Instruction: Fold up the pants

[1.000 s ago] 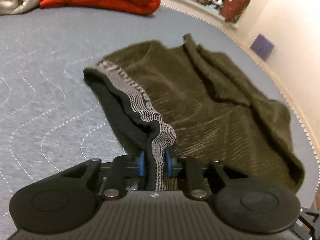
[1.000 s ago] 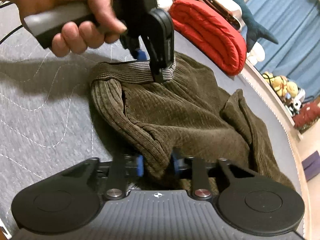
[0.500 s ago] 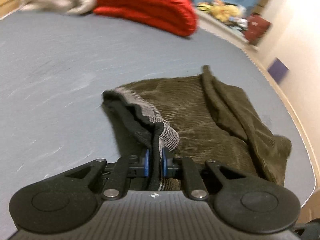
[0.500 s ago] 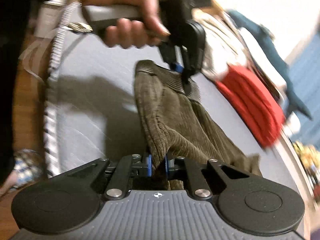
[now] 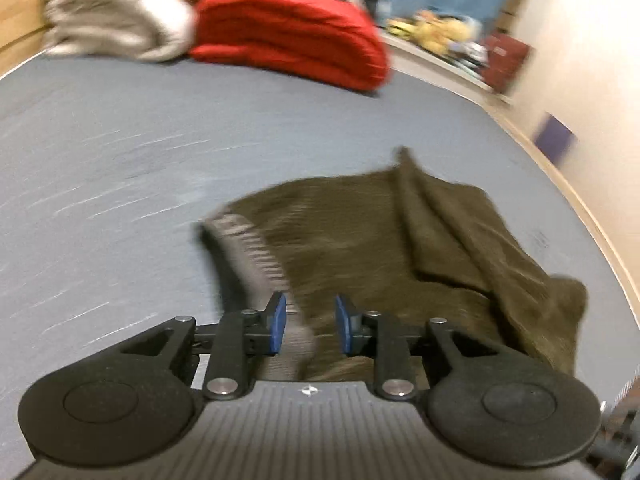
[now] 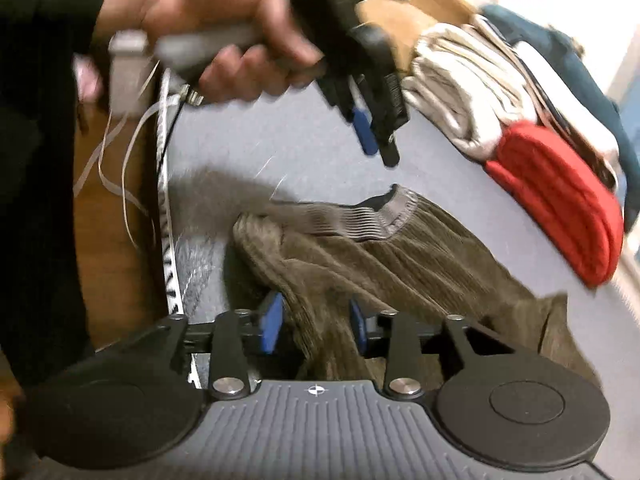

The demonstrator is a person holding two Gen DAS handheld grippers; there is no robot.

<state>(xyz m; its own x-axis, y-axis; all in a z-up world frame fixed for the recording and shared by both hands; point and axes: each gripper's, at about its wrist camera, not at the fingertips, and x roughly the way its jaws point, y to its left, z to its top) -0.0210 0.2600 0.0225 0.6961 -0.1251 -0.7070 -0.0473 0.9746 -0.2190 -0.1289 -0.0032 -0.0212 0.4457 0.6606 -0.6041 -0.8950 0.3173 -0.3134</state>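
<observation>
Left gripper (image 5: 308,326): blue pads spread apart, holding nothing; the grey elastic waistband (image 5: 256,252) lies slack between and just ahead of them. From the right wrist view it hangs above the cloth, clear of it.
Right gripper (image 6: 316,326): pads parted around a ridge of corduroy without pinching it.
Pants (image 5: 400,248): olive corduroy, heaped near the edge of the grey-blue quilted mattress (image 5: 160,140), waistband end towards the person, legs bunched away to the right.
Handling: likely soft, limp and fairly light; ribbed pile should grip well. The waistband is probably the firmest hold, its two corners for preference.
Background: cream and red folded blankets (image 5: 288,32) well apart at the far edge.
Change: half a second ago both grippers were clamped on the cloth and lifting it; now both have let go and the pants have dropped.
</observation>
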